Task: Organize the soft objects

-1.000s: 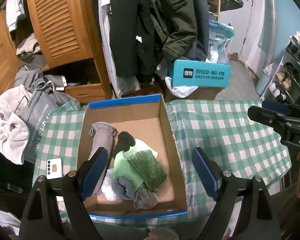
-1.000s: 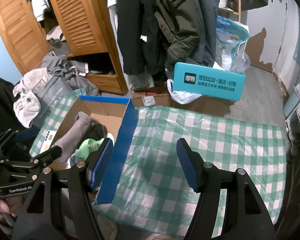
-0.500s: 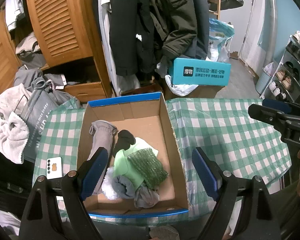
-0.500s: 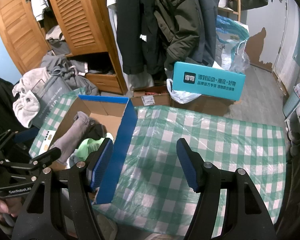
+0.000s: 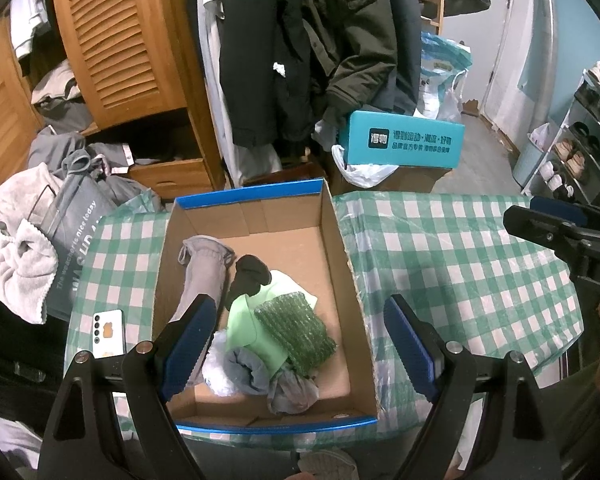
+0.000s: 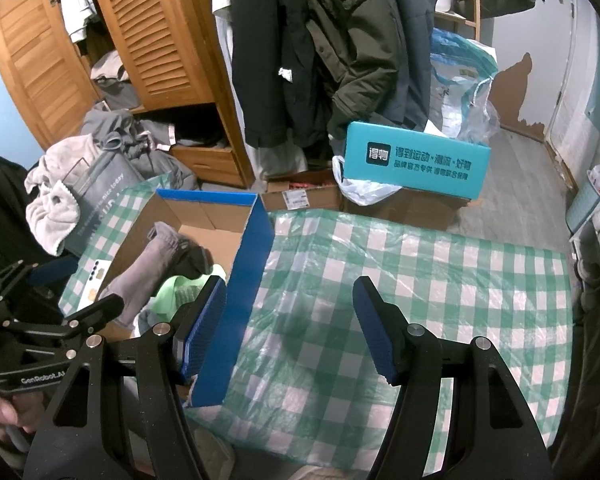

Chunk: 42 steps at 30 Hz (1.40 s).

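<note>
A cardboard box with blue rims (image 5: 342, 232) sits on the green checked tablecloth (image 5: 440, 248). Inside lie a grey sock (image 5: 204, 276), a black sock (image 5: 248, 276), a light green cloth (image 5: 252, 332), a green bubble-wrap piece (image 5: 296, 332), a white fluffy piece (image 5: 216, 368) and grey rolled cloths (image 5: 268, 380). My left gripper (image 5: 296, 344) is open and empty, held above the box's near half. My right gripper (image 6: 290, 320) is open and empty above the cloth, right of the box's blue wall (image 6: 244, 280). The grey sock also shows in the right wrist view (image 6: 148, 268).
A white phone (image 5: 108, 332) lies on the cloth left of the box. A grey bag (image 5: 72, 236) and a towel (image 5: 20, 264) hang off the left edge. A teal box (image 5: 404, 142), hanging coats (image 5: 300, 40) and a wooden wardrobe (image 5: 120, 40) stand behind the table.
</note>
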Each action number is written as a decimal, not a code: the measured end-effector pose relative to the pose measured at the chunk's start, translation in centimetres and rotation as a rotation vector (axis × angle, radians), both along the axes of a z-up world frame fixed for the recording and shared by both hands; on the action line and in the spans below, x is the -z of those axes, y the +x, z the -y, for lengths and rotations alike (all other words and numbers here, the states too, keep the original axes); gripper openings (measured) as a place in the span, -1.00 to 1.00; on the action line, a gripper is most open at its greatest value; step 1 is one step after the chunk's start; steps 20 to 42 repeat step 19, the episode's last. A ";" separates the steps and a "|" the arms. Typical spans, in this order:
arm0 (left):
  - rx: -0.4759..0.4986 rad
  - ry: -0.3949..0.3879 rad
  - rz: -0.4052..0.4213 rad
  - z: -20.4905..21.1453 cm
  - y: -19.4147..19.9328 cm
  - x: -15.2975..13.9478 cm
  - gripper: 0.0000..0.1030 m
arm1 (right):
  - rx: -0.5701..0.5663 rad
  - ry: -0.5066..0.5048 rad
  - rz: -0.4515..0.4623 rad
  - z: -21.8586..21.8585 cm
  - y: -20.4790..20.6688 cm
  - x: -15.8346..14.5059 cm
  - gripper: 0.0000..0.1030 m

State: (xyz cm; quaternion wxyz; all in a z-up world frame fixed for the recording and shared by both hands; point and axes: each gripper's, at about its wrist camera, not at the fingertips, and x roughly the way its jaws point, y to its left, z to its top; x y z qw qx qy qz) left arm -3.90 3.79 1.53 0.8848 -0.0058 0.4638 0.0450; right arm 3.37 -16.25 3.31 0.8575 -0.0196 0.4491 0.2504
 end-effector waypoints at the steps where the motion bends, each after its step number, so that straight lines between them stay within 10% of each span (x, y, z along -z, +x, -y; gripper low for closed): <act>1: 0.001 0.000 -0.001 0.1 0.0 0.1 0.69 | 0.000 0.000 0.001 0.0 0.0 0.0 0.27; 42: 0.013 0.004 -0.009 0.6 0.0 0.7 0.69 | -0.002 0.000 -0.001 0.1 0.1 -0.1 0.27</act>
